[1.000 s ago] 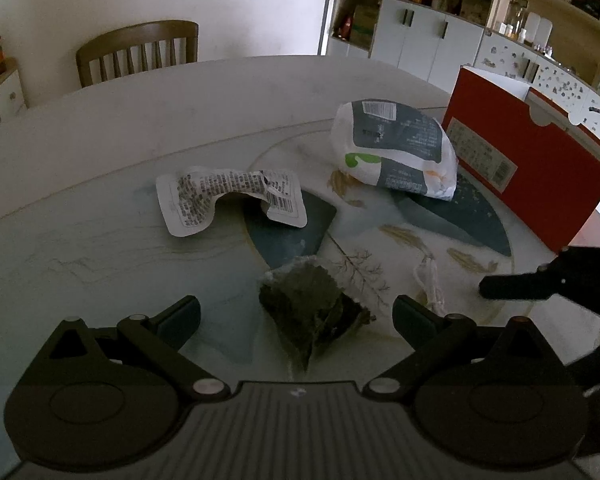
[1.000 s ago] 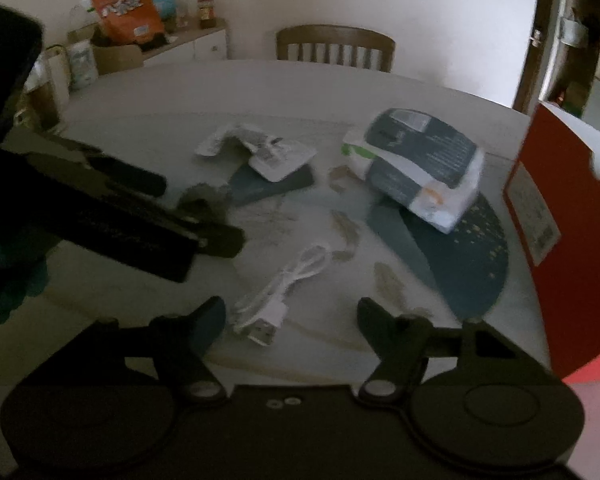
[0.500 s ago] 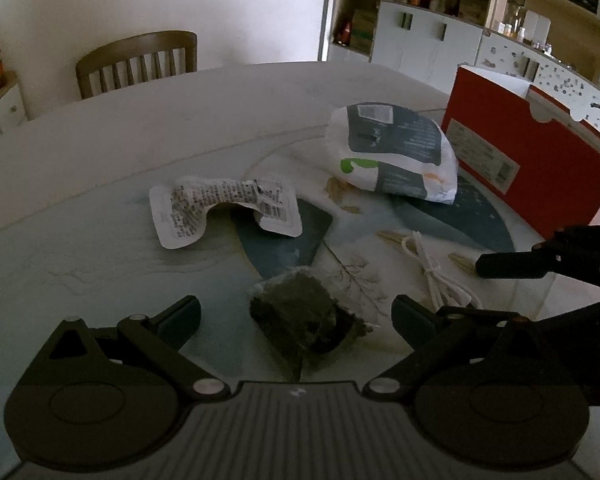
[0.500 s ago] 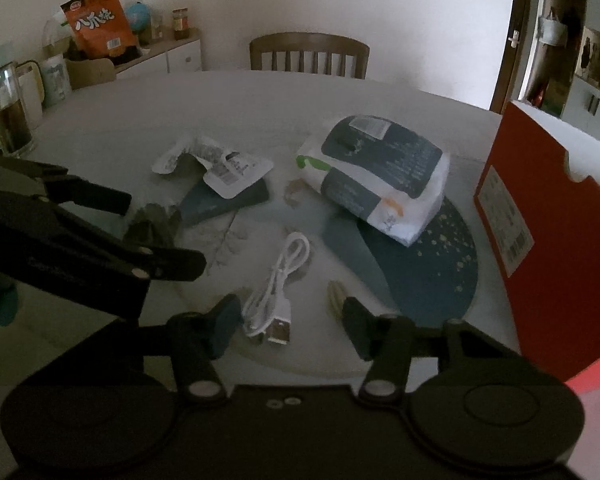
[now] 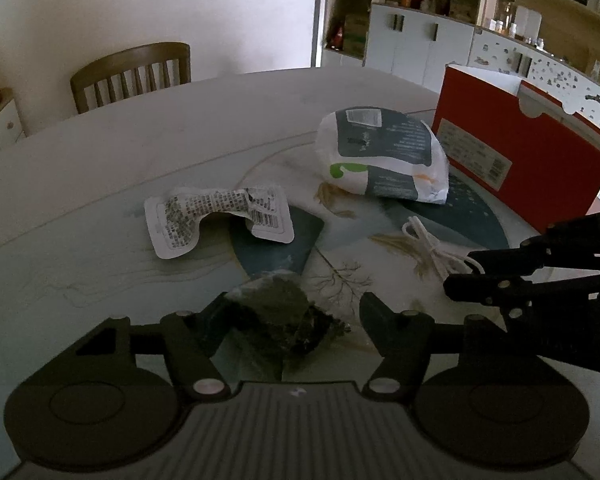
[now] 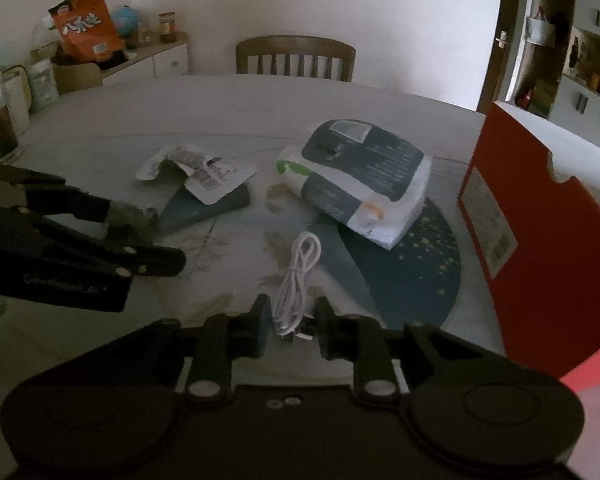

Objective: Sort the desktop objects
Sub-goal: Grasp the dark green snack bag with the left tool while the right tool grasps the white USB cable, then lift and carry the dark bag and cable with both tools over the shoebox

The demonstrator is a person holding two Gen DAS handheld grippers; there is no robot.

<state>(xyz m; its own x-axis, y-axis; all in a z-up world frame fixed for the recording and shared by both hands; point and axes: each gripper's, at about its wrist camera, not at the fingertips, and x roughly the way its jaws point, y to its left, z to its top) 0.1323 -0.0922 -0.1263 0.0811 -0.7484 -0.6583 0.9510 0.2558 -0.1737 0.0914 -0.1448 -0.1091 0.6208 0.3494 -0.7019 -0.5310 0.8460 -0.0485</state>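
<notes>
white usb cable [image 6: 298, 280] lies low centre of the right view on the tabletop [image 6: 228, 120], its plug end between the right gripper [image 6: 290, 322], whose jaws have just been closing and look nearly pinched on it. dark crumpled packet [image 5: 278, 320] sits low centre of the left view inside the half-closed left gripper [image 5: 294, 318], jaws just closing, right pad apart from it. risk: thin cable slips out, soft packet squirts sideways.

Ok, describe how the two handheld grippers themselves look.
Both match: the left gripper and the right gripper are black, with two round discs at the base, silver pivot pins and teal pads. A ribbed grey plate sits between the left one's discs. No cables or sleeves show.
</notes>
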